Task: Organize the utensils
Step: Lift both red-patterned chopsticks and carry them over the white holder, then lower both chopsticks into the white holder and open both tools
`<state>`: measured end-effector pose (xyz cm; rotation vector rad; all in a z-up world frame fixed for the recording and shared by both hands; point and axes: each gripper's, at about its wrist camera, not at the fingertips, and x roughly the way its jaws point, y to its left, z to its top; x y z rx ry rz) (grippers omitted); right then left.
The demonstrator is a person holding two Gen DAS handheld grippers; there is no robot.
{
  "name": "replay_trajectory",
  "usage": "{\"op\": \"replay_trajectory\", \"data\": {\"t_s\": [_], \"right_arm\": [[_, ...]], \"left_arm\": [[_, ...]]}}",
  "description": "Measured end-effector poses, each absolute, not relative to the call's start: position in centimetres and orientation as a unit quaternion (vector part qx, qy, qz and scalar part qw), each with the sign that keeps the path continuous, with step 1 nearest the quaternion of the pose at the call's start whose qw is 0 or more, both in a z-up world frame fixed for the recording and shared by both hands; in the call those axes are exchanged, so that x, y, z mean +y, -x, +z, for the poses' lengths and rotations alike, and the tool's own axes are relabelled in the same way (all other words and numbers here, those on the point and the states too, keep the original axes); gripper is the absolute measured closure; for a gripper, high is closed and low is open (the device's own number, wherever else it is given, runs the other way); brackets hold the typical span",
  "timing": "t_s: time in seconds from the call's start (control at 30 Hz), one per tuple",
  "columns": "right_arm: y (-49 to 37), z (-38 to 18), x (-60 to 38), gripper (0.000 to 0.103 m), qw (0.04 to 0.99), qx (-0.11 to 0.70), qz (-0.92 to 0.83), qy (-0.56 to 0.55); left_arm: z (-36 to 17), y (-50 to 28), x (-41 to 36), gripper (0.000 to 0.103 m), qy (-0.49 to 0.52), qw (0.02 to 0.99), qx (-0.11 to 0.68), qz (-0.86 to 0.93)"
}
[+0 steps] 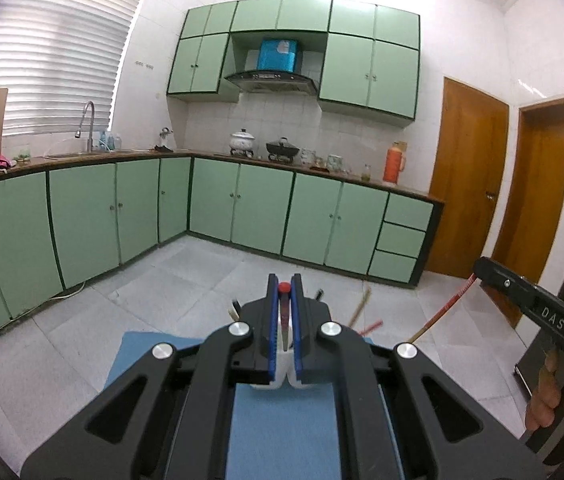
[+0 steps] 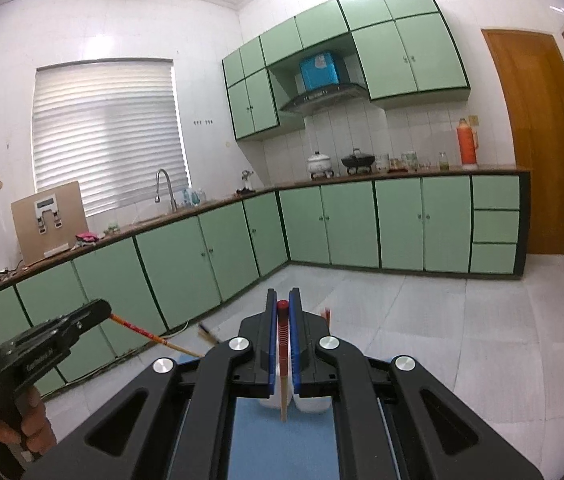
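Each gripper clamps one red-topped chopstick above the white holder.

Nearest, the left gripper (image 1: 284, 282) pinches a chopstick (image 1: 284, 312) near its red cap; the right gripper (image 2: 283, 300) likewise grips its chopstick (image 2: 283, 344), the pale tip hanging down. Below sits the white holder (image 2: 314, 404) on a blue mat (image 2: 282, 452), more utensils beyond. The sticks look light, stiff and slick, so a hold high on the ribbed red section seems safest.

Green cabinets (image 1: 82, 216), pale tiled floor (image 1: 186, 280), blinded window (image 1: 54, 52), wooden doors (image 1: 466, 176), white walls (image 2: 94, 12).
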<state>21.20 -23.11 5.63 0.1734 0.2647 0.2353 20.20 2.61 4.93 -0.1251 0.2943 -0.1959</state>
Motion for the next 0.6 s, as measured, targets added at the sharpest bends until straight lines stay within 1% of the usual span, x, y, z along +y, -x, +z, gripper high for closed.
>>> {"op": "replay_trajectory", "data": {"t_s": [0.3,0.6], "right_arm": [[-26.9,7.5,-22.1,0.097,0.987,0.112,0.095,-0.064],[-33.3,4.2,-20.9,0.097,0.983,0.153,0.093,-0.048]], "left_arm": [[5.1,-25.9,2.6,0.098,0.06,0.982,0.157,-0.083],[2.4,-32.4,2.1,0.098,0.042,0.975,0.203,-0.079]]}}
